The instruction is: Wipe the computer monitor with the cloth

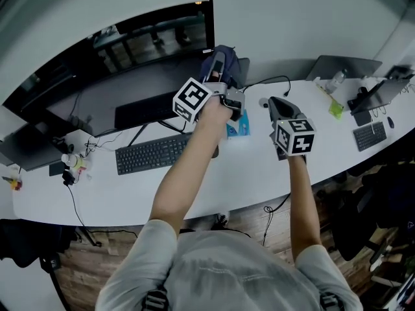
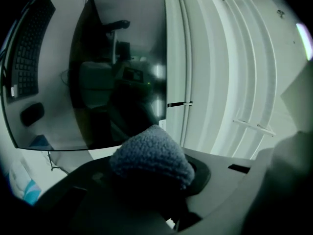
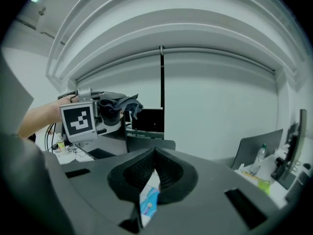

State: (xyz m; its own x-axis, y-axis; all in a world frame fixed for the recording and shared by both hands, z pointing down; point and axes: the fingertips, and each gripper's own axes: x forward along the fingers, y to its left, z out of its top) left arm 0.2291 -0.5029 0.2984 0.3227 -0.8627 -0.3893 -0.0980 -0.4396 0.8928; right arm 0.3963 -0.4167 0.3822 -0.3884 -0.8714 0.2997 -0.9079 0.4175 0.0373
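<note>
While the left gripper [image 1: 218, 65] is clamped on the bunched dark cloth [image 2: 151, 158], it is held up by the right edge of the monitor [image 2: 117, 82], near the lower corner; contact with the glass can't be confirmed. Right gripper [image 3: 155, 156] hangs over the desk [image 1: 259, 173], jaws together on nothing, a blue packet [image 1: 238, 127] below it. Risks, as judged: the wad is small, so a steep angle could bring hard jaw plastic onto the panel, and a heavy push could rock the screen on its stand. Open room lies along the screen to the person's left. The keyboard [image 1: 152, 153] and cables crowd the space beneath, and the wall [image 1: 292, 18] sits close behind.
</note>
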